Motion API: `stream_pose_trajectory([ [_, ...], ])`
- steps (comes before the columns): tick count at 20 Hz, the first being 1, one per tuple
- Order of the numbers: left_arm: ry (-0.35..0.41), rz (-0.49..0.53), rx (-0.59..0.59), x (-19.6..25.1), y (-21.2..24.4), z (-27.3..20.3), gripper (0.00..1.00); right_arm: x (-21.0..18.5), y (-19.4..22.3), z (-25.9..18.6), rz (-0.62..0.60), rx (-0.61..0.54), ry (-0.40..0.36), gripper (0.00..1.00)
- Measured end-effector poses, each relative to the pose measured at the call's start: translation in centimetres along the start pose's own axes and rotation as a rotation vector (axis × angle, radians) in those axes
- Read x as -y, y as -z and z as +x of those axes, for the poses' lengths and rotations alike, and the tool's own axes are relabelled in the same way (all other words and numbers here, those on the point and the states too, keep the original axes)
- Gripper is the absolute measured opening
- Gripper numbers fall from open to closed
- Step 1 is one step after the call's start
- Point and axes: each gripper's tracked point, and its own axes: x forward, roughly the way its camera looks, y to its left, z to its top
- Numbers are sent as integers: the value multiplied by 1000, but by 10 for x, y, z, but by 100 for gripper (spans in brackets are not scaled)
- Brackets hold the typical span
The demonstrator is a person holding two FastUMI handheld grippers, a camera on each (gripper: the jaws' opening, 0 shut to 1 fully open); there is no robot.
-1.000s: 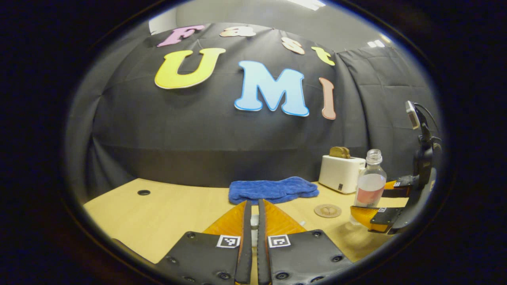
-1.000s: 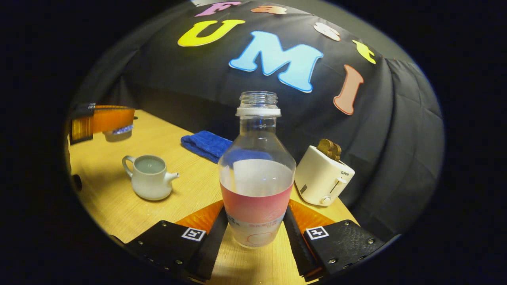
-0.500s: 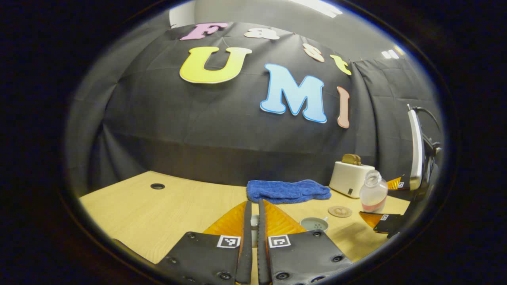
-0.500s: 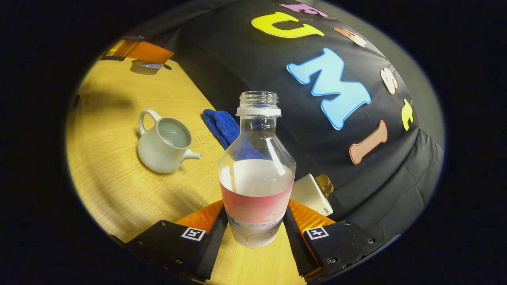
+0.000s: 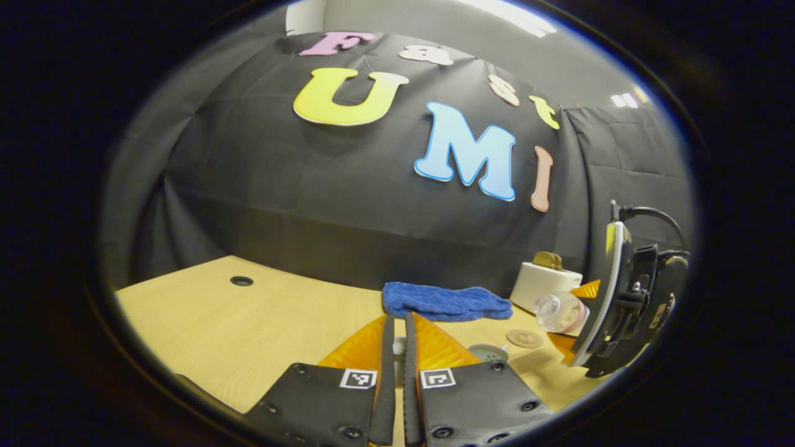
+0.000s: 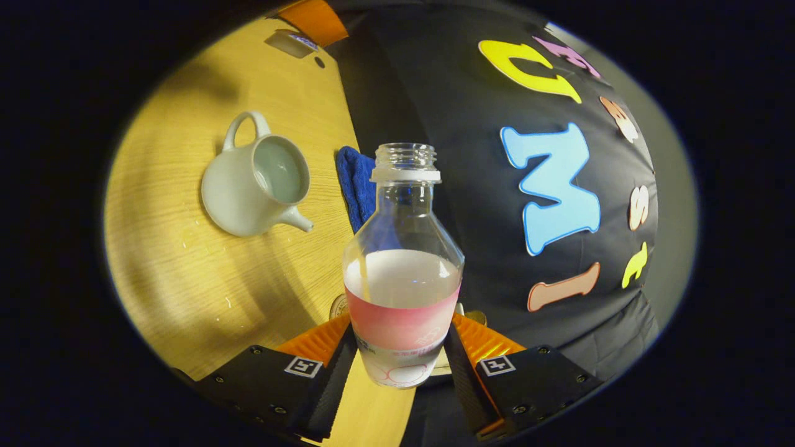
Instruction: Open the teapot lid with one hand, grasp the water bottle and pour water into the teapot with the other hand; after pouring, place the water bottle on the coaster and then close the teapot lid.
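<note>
Our right gripper (image 6: 402, 360) clamped the water bottle (image 6: 402, 273) — tilted, mouth toward the open teapot (image 6: 256, 183) on the table (image 6: 186, 273). Our left gripper (image 5: 399, 347) pinched the lid (image 5: 397, 351), just beside the teapot — coaster (image 5: 524, 338) beyond.

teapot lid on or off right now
Off: the right gripper view looks straight into the teapot's open mouth, with no lid on it.

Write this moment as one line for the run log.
left gripper: shut on lid | right gripper: shut on water bottle, tilted toward teapot | teapot: open | pour: not started
</note>
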Motion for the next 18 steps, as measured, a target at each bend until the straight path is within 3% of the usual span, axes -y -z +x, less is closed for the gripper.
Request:
stream_pose_trajectory([
  [3,-7,-1,14,-3,-5,-2,12,-1,3,10,-128,-5,3,77],
  [6,-6,-10,46,-5,-16,-6,12,-4,1,17,-152,4,-12,77],
  [13,-1,-10,31,-2,-10,-4,12,15,-18,27,-354,37,47,77],
  [18,-1,-14,27,-3,-9,-2,12,19,-23,31,-442,57,47,77],
])
